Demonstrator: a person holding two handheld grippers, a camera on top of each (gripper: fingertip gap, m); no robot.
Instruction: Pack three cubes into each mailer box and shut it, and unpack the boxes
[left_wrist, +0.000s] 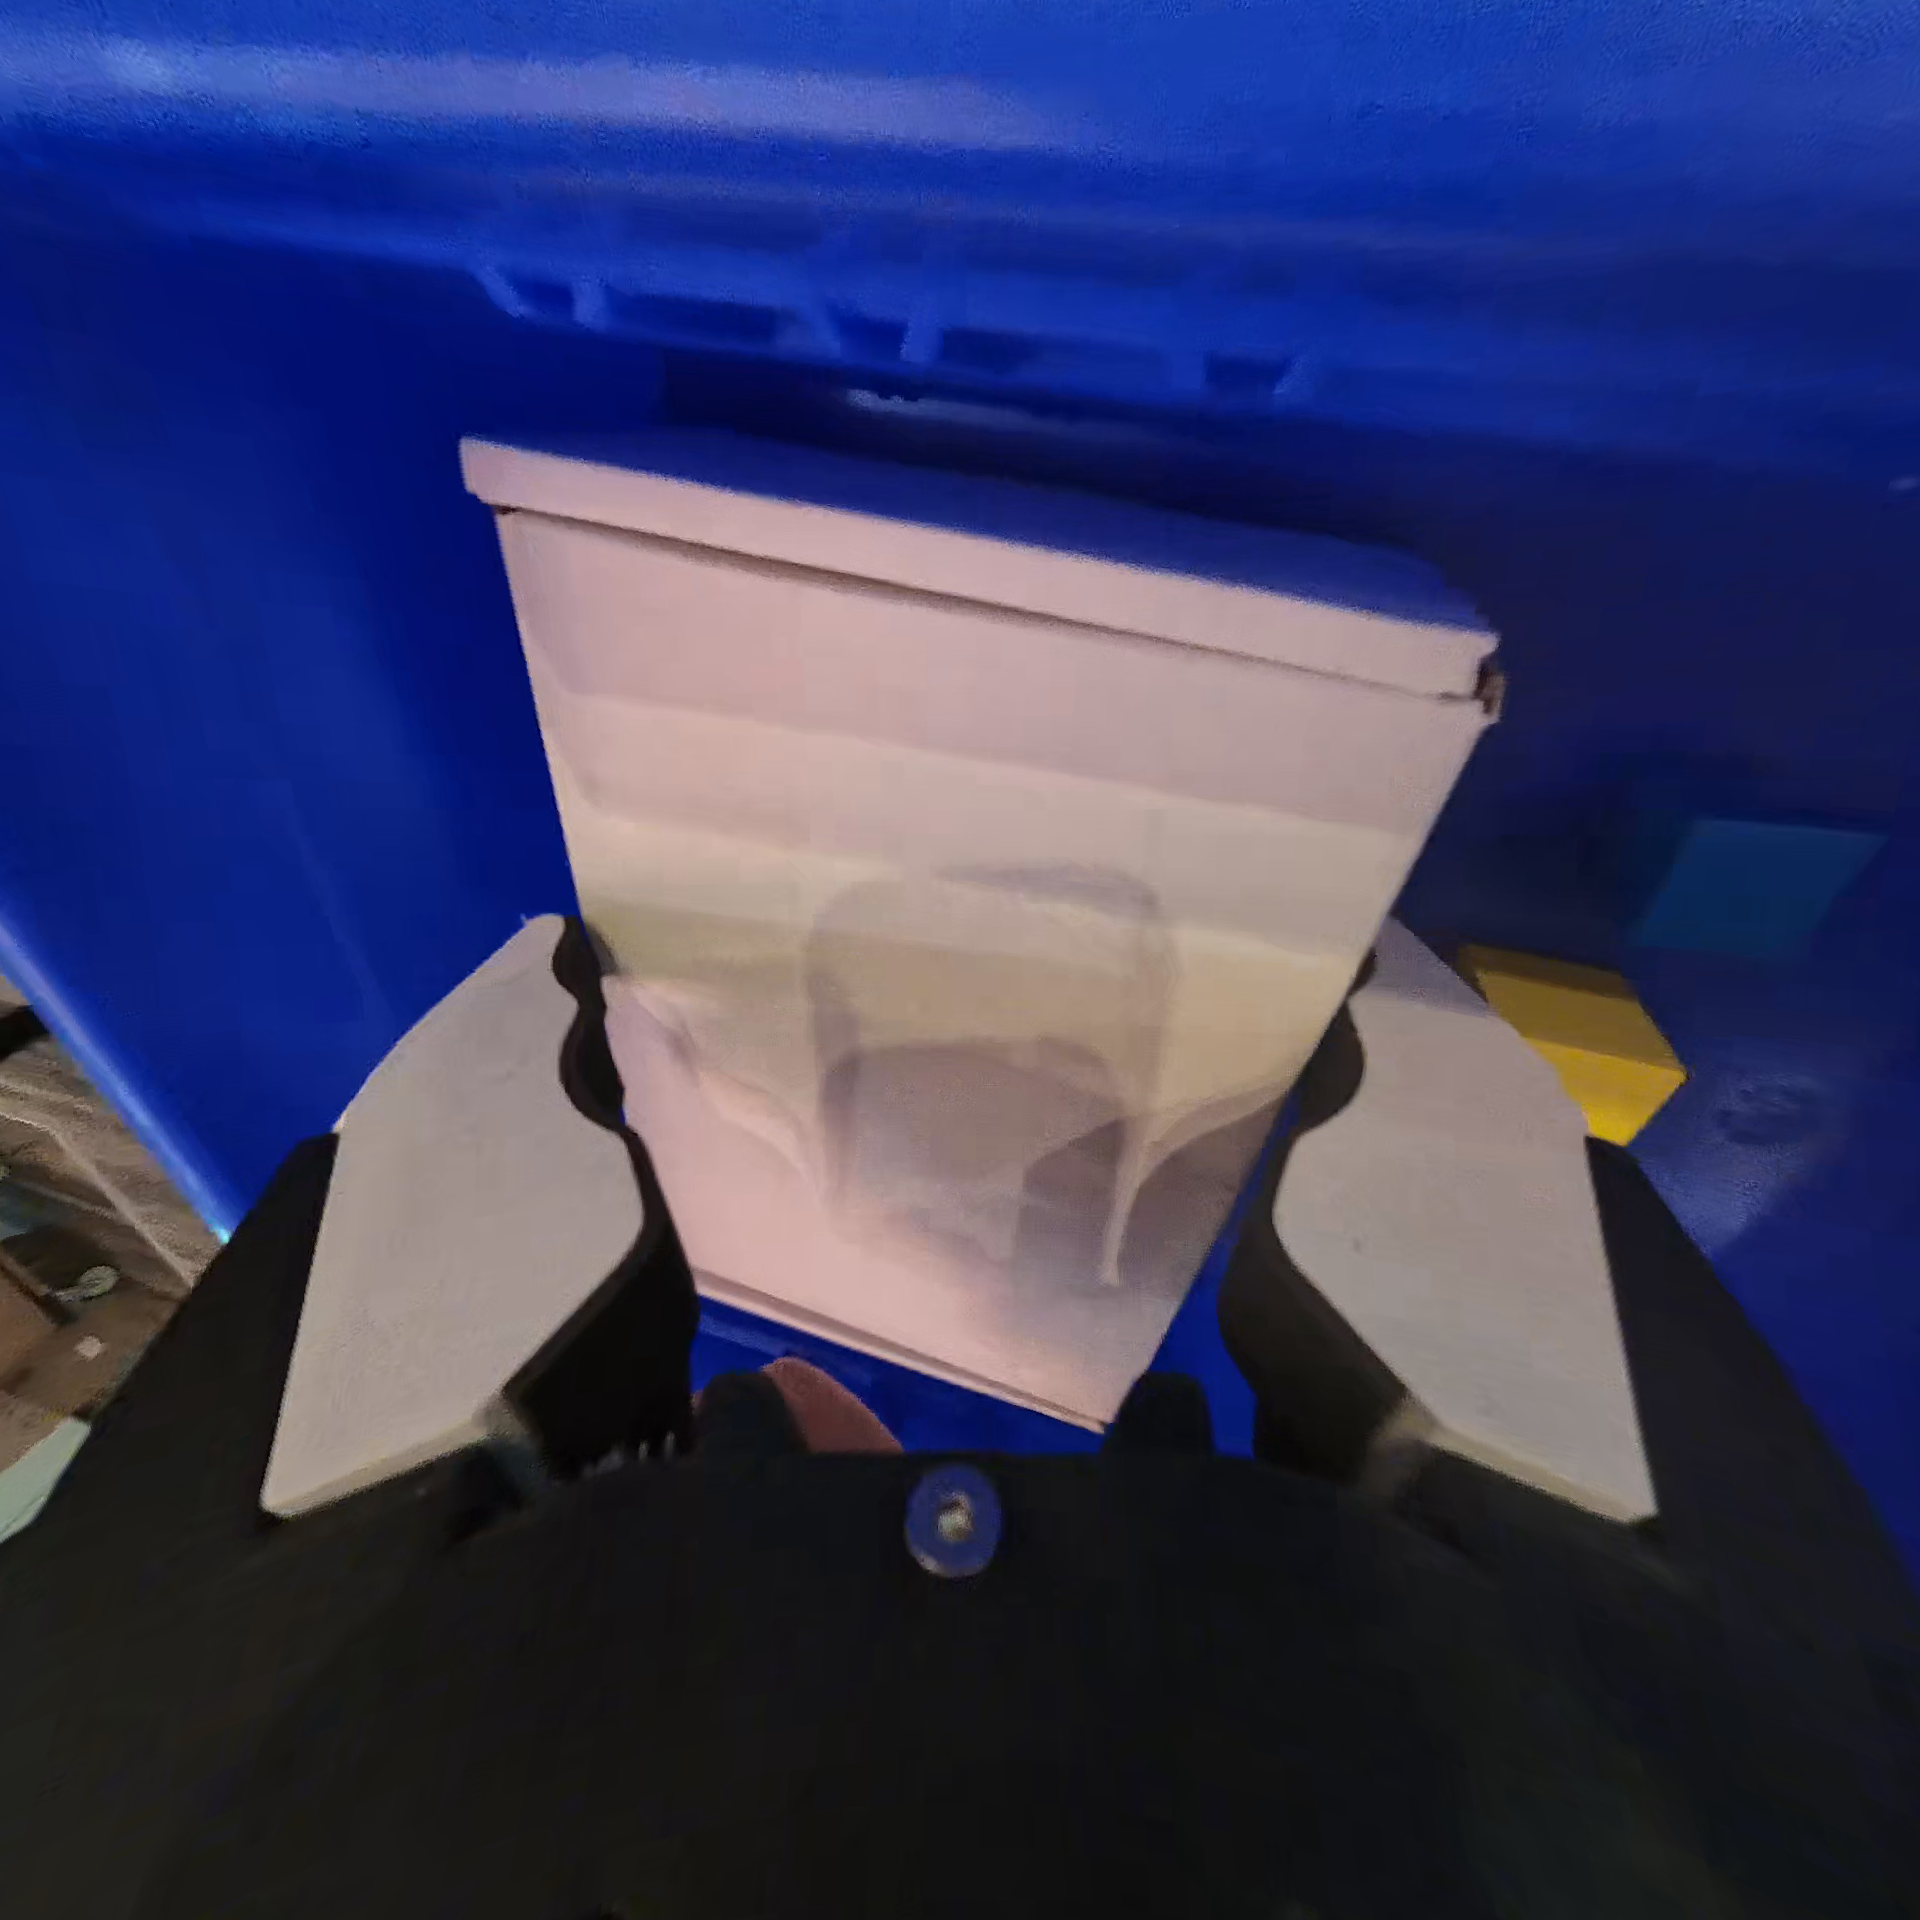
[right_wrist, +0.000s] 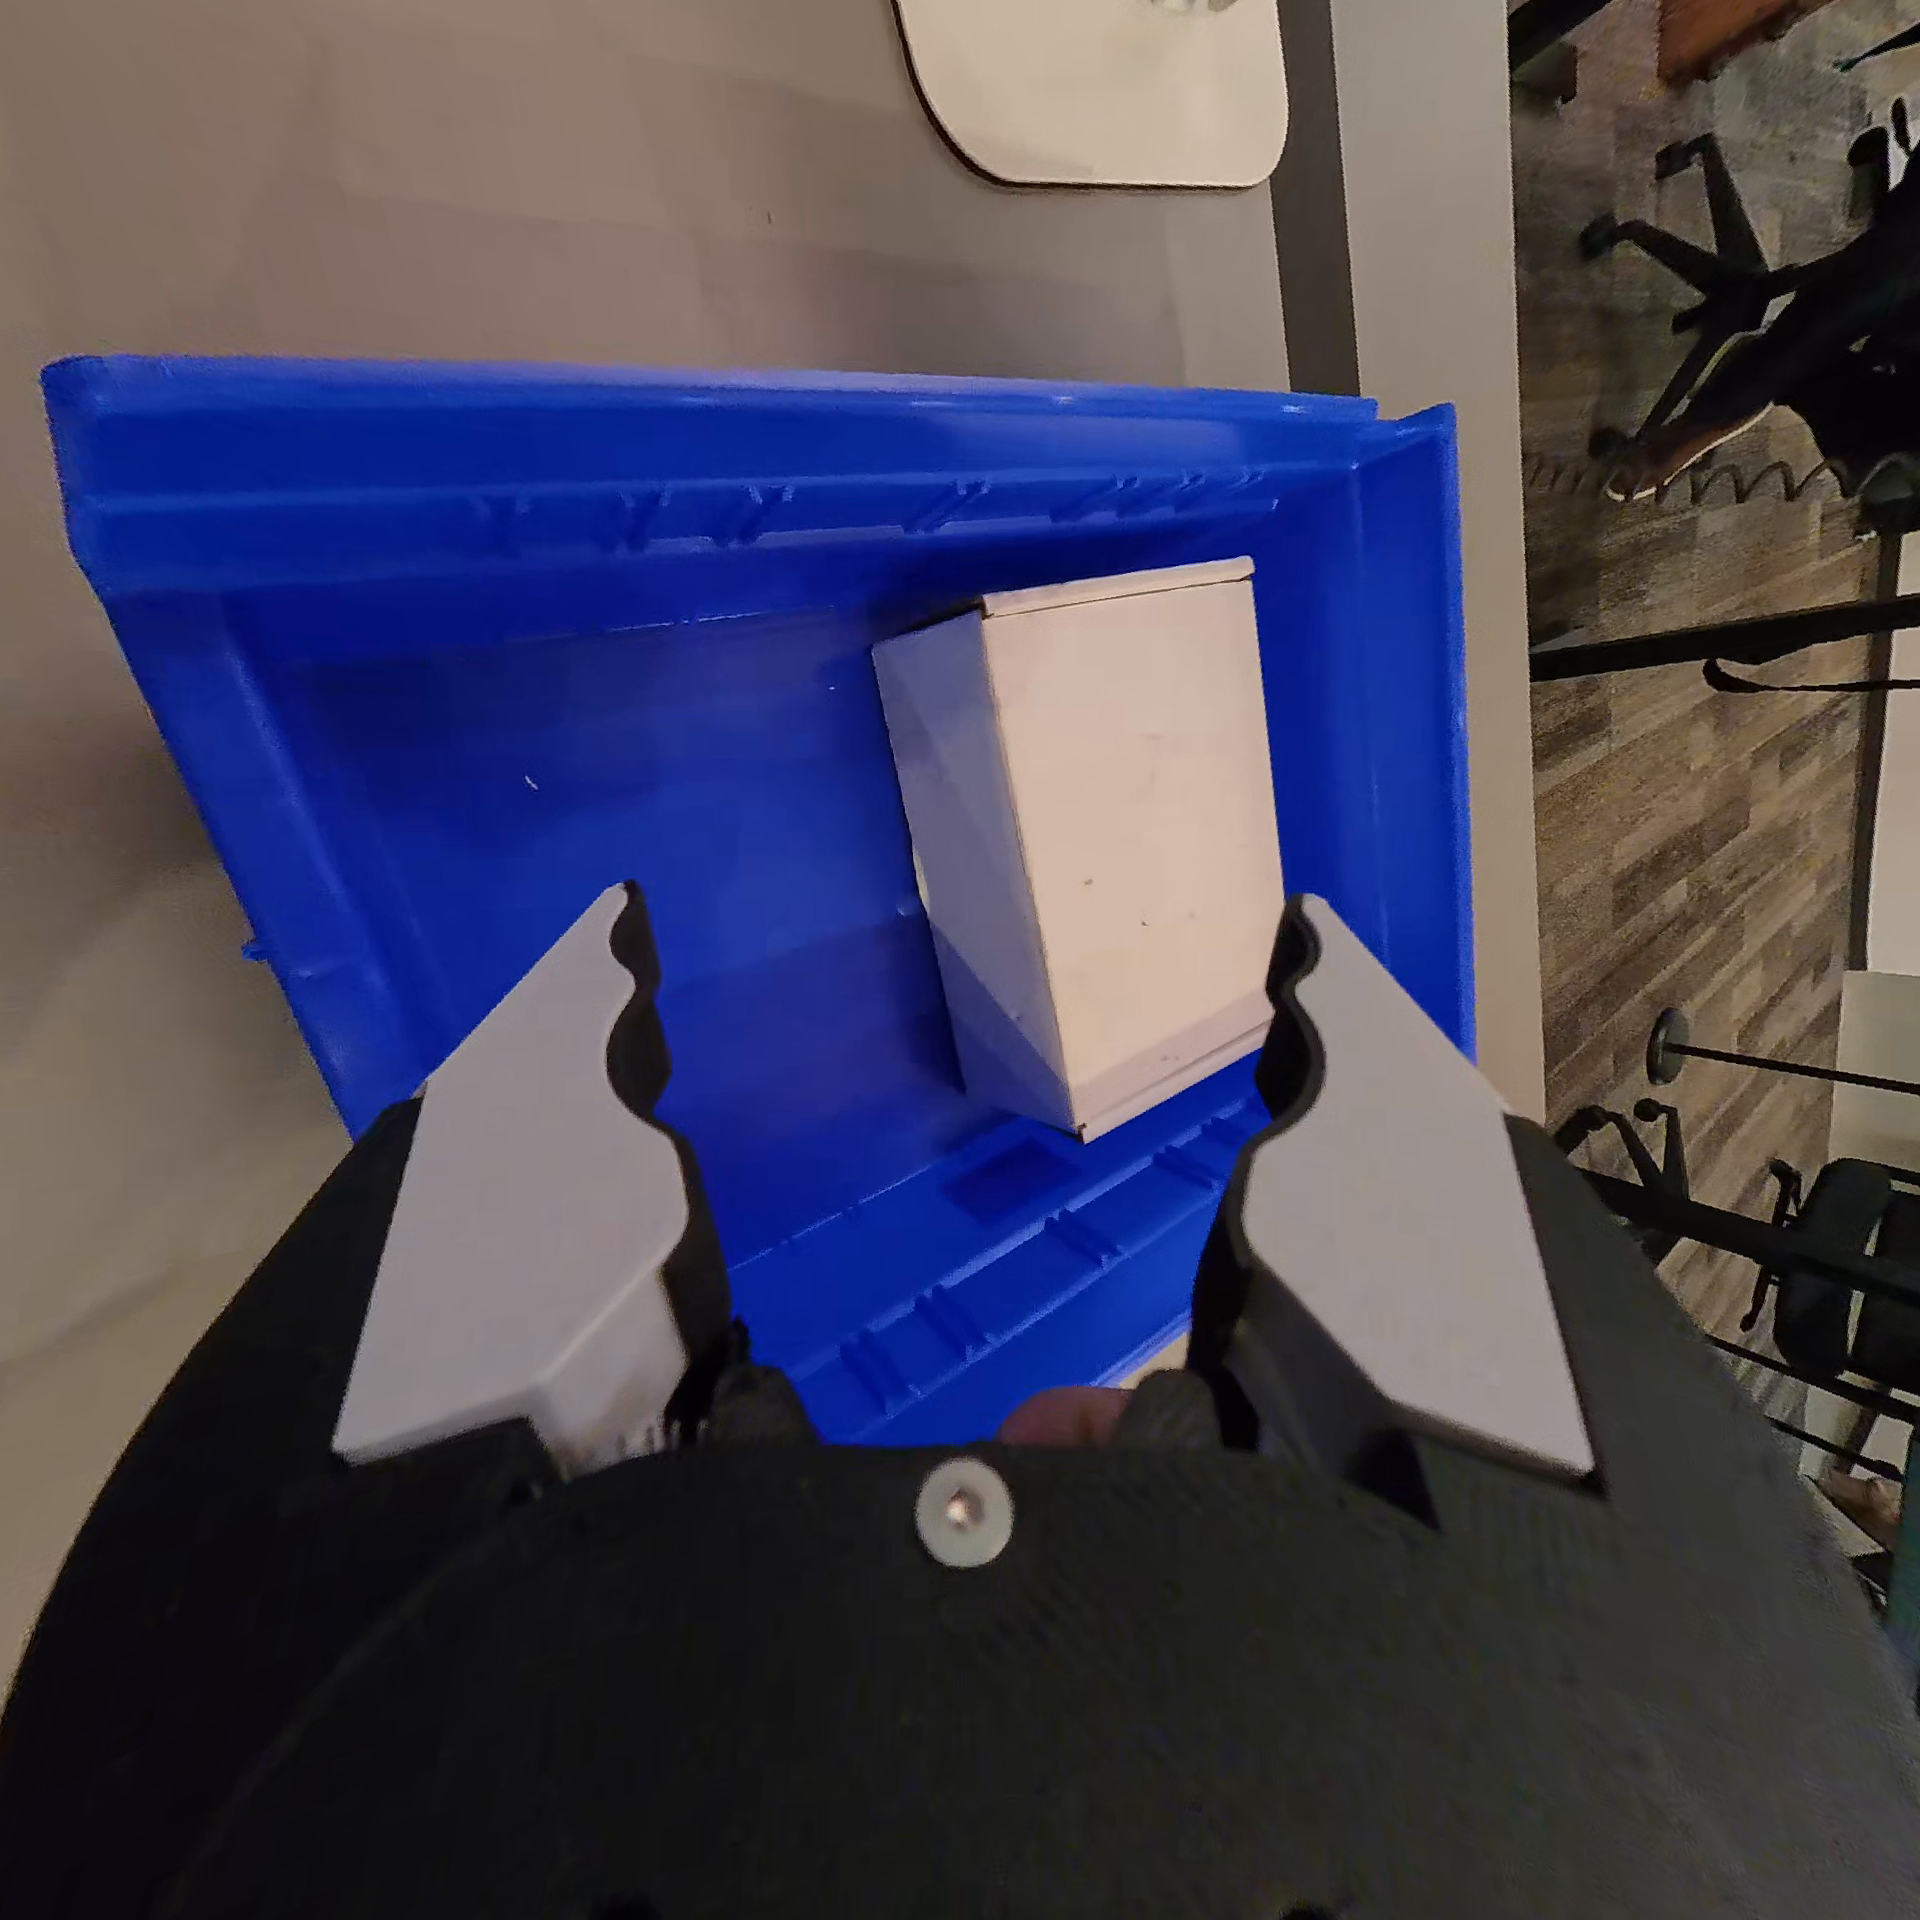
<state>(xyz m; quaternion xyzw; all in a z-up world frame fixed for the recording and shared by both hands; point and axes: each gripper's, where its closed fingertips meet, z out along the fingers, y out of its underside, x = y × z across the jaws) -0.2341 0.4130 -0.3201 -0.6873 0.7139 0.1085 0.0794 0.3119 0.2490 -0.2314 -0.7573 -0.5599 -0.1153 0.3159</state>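
In the left wrist view, the left gripper (left_wrist: 971, 997) has its grey fingers pressed against both sides of a closed white cardboard mailer box (left_wrist: 966, 883), held at frame centre over a blue plastic bin (left_wrist: 260, 623); a yellow cube (left_wrist: 1579, 1039) lies at right. In the right wrist view, the right gripper (right_wrist: 961, 956) is spread wide and holds nothing, while a second closed white mailer box (right_wrist: 1122, 831) leans inside the blue bin (right_wrist: 468, 727) at centre right.

Two alike: left claw (left_wrist: 971, 1039) and right claw (right_wrist: 961, 997), each a matte black, rough-textured body. Flat pale grey fingers (left_wrist: 457, 1216) with wavy black inner pads. One silver screw (right_wrist: 962, 1509) in a round washer at mid-body.
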